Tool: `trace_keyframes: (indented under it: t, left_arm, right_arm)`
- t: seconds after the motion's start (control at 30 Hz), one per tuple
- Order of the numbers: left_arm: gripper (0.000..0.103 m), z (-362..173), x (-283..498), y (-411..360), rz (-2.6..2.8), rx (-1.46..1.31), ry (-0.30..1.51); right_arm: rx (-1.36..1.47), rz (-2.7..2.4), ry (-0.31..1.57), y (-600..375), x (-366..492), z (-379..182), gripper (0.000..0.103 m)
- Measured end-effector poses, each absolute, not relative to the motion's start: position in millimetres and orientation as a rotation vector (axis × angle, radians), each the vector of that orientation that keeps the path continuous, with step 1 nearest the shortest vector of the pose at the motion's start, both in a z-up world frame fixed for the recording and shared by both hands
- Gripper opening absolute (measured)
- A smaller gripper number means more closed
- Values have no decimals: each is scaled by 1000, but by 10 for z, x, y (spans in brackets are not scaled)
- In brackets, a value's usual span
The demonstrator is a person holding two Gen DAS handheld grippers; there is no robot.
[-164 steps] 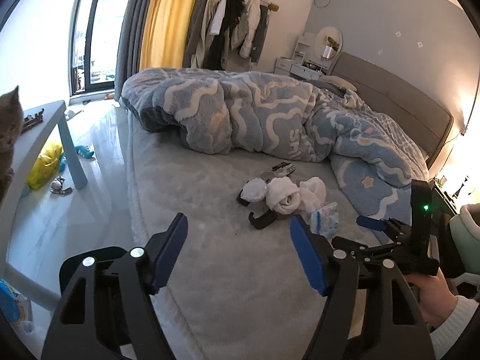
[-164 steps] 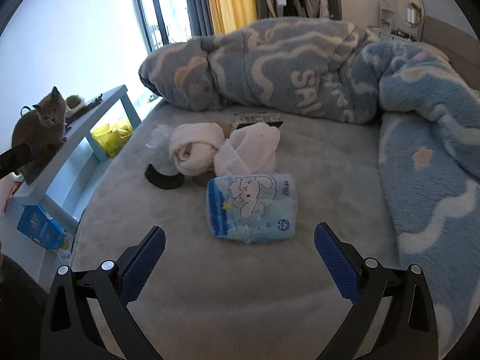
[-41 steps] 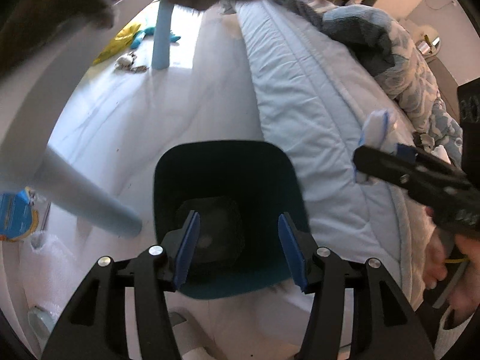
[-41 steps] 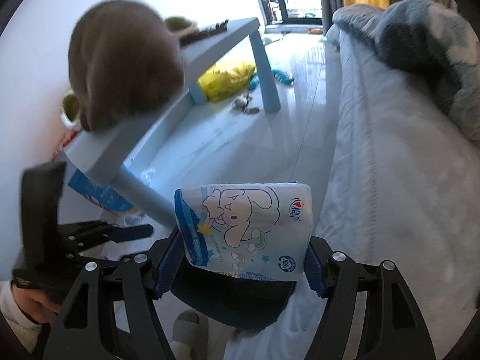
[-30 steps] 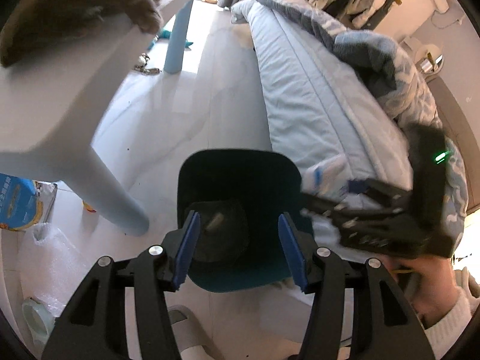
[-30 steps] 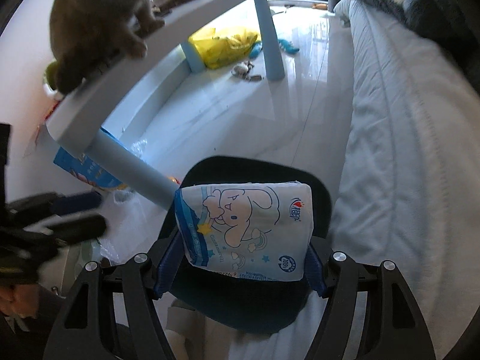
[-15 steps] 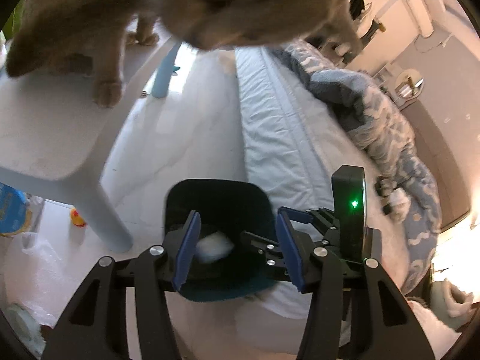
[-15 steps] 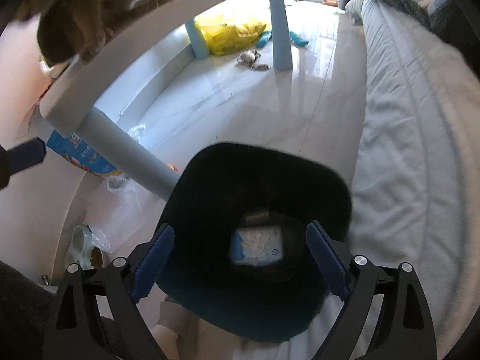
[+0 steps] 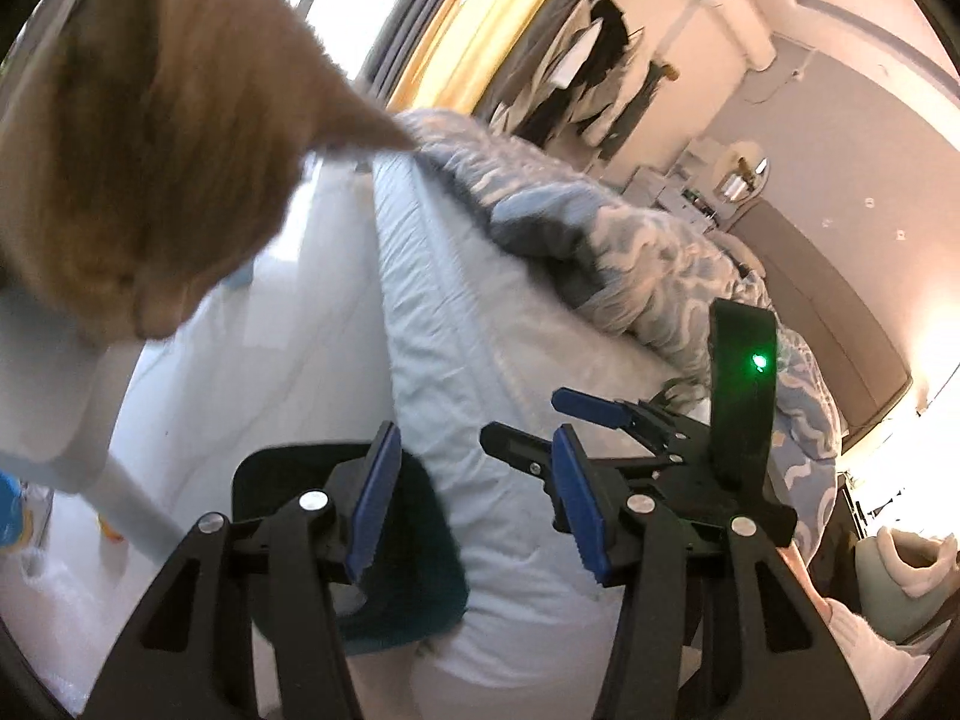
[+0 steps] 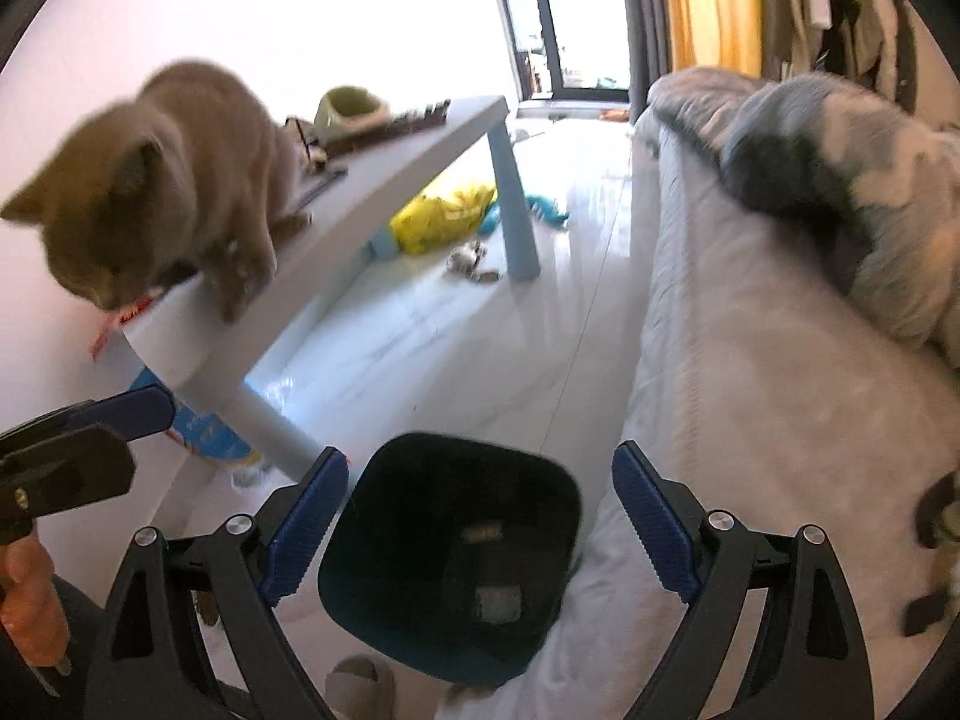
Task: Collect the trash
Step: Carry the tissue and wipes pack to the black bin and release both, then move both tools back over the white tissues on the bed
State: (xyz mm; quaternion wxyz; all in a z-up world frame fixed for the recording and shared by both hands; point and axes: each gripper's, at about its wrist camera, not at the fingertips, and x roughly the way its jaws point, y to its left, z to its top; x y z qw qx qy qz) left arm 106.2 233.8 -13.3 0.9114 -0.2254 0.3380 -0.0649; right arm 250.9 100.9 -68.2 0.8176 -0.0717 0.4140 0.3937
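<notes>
Lying in bin [image 10: 450, 540], tissue pack [image 10: 497, 603] well below open right jaws

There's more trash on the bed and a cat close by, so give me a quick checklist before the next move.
1. Right gripper empty, jaws apart: ok.
2. Left gripper empty, jaws apart: ok.
3. Pack inside the bin: ok, a pale item lies at the bottom.
4. Bin upright beside the bed: ok.
5. Cat clear of the grippers: not ok, it leans over the table edge.
6. Remaining trash within reach: cannot tell.
</notes>
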Motion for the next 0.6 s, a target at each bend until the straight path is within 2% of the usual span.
trace_keyframes:
  t: [0.33, 0.6]
  left_arm:
    - [59, 194, 1306, 1738, -221, -394, 620]
    - [61, 258, 1576, 1258, -282, -388, 610]
  right_arm:
    - [-130, 775, 796, 367, 2549, -360, 91]
    - [-118, 677, 736, -293, 2621, -137, 91]
